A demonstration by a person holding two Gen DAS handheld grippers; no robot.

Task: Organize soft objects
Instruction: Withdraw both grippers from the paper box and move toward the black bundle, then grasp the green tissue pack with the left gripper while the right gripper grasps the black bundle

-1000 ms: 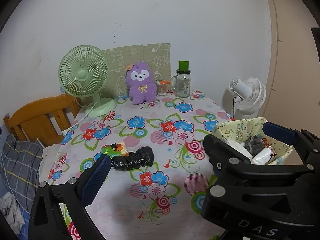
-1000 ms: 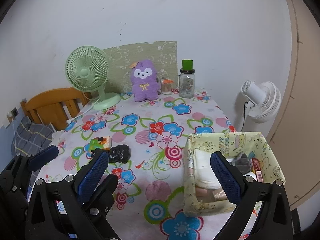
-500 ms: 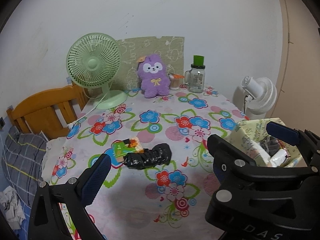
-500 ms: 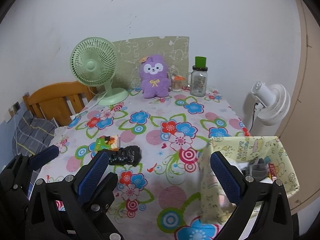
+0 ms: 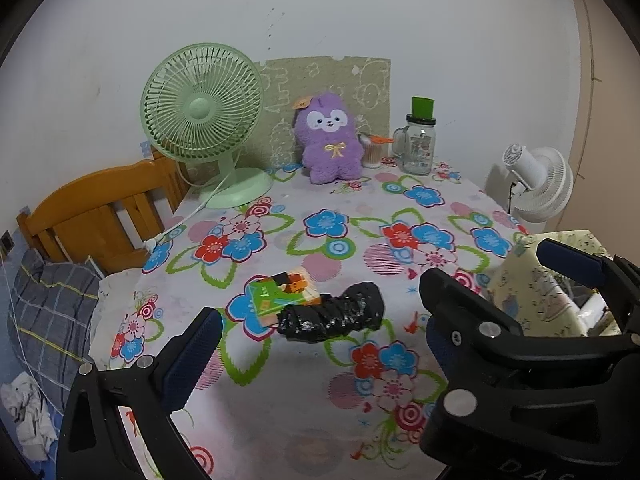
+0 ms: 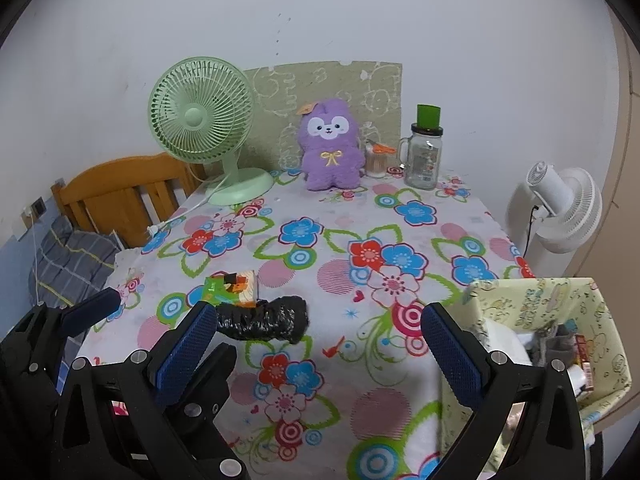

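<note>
Left hand-held gripper and right hand-held gripper both wide, empty, "DAS" lettering

Pale letters "DAS" partly visible on black gripper body at bottom right, print on green packet too small to read
</note>
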